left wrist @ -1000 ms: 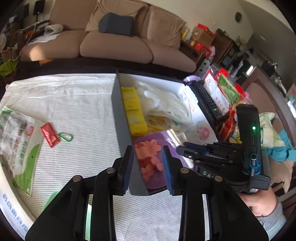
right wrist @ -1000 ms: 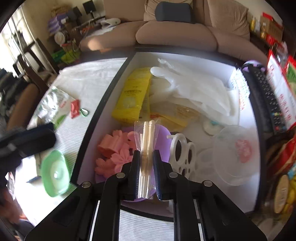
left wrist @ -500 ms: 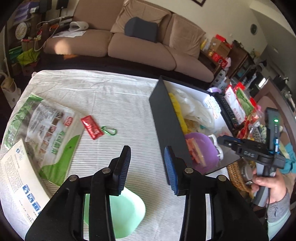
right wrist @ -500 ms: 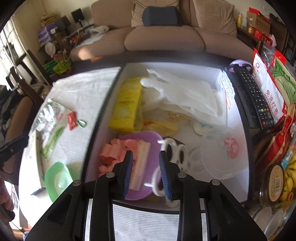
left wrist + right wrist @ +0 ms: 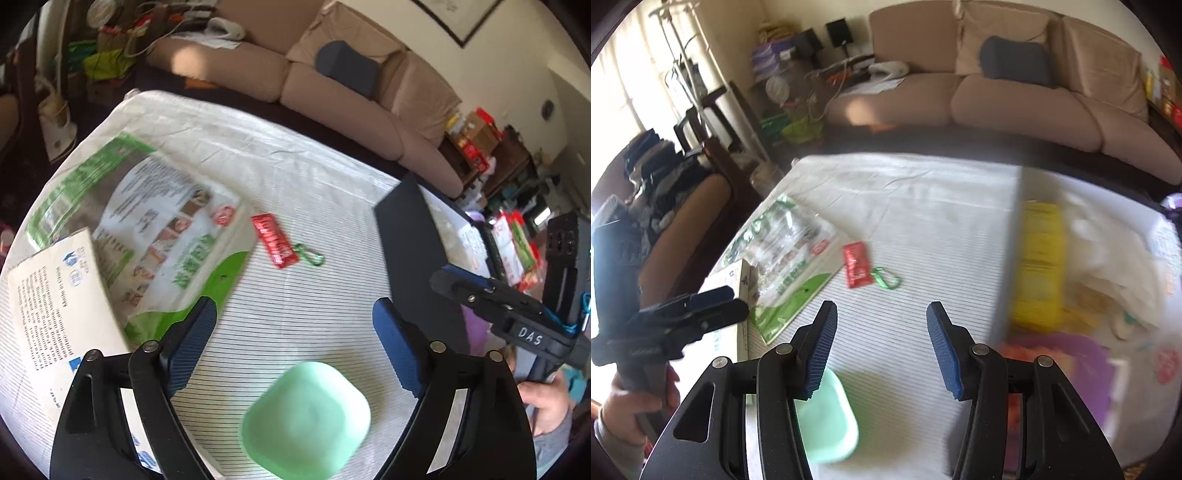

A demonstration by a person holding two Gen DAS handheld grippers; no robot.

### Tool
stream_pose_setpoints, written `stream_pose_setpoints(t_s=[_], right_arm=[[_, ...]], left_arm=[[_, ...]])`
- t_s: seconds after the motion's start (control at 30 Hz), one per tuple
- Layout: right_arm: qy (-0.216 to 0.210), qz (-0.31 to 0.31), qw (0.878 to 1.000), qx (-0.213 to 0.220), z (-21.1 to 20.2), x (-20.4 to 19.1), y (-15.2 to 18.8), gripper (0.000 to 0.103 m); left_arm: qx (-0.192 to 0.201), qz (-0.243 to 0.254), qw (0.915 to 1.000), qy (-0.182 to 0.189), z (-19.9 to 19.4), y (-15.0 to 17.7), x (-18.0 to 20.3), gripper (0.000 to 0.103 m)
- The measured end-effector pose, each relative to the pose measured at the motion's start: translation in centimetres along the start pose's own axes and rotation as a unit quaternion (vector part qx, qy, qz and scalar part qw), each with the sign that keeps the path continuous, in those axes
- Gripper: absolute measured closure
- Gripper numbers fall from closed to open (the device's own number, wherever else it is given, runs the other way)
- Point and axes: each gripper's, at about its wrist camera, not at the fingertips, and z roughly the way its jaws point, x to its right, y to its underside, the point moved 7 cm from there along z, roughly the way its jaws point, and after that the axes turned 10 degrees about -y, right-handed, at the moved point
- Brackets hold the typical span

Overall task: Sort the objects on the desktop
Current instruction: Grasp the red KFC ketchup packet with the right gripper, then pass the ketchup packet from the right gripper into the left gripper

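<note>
Item under attention: a pale green, rounded-square plastic dish point(image 5: 306, 417), lying on the striped white tablecloth point(image 5: 314, 314) at the near edge of the table. In the left wrist view it sits just below and between the fingertips of the left gripper point(image 5: 291, 347), not touched by either pad. That gripper's jaws are opening and stand wide, with nothing between them.

The right gripper point(image 5: 881, 343) hangs over bare cloth just right of the dish; its jaws are opening too, and are empty. The dish shows at its lower left, partly behind the left finger.

Also loose on the cloth: a small red foil sachet point(image 5: 275, 240), touching or just beside a green metal carabiner clip point(image 5: 310, 254); a large green-and-white printed plastic bag point(image 5: 155, 236); and a white printed cardboard box point(image 5: 55, 295) overlapping the bag's near corner.

To the right stands a dark-walled, white-lined storage box point(image 5: 410, 251). The right wrist view, blurred there, shows it already holding a yellow packet point(image 5: 1039, 266), a purple round dish point(image 5: 1082, 365) and pale wrappings.

Assessment: sorting is well advanced, with the box well filled. Five items appear outstanding on the cloth. The dish looks the likely next pick for the left gripper; this is inference only.
</note>
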Motion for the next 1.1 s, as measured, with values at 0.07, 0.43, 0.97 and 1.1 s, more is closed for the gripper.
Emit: stream_pose_setpoints(t_s=[0.07, 0.43, 0.97, 1.1], right_arm=[[0.001, 0.001, 1.000, -0.003, 3.0, -0.8, -0.4, 0.050], [0.041, -0.042, 0.998, -0.038, 17.8, -1.2, -1.8, 0.051], [0.026, -0.080, 0.996, -0.042, 17.5, -1.8, -1.2, 0.080], [-0.050, -0.001, 0.999, -0.004, 13.1, -2.3, -1.4, 0.080]], left_arm=[[-0.002, -0.032, 0.9995, 0.005, 0.3, -0.5, -2.2, 0.018], [0.015, -0.094, 0.9954, 0.005, -0.3, -0.6, -8.6, 0.016], [-0.005, -0.086, 0.9938, 0.070, -0.5, 0.4, -6.1, 0.016], [0.005, -0.073, 0.9907, 0.115, -1.3, 1.7, -3.8, 0.016]])
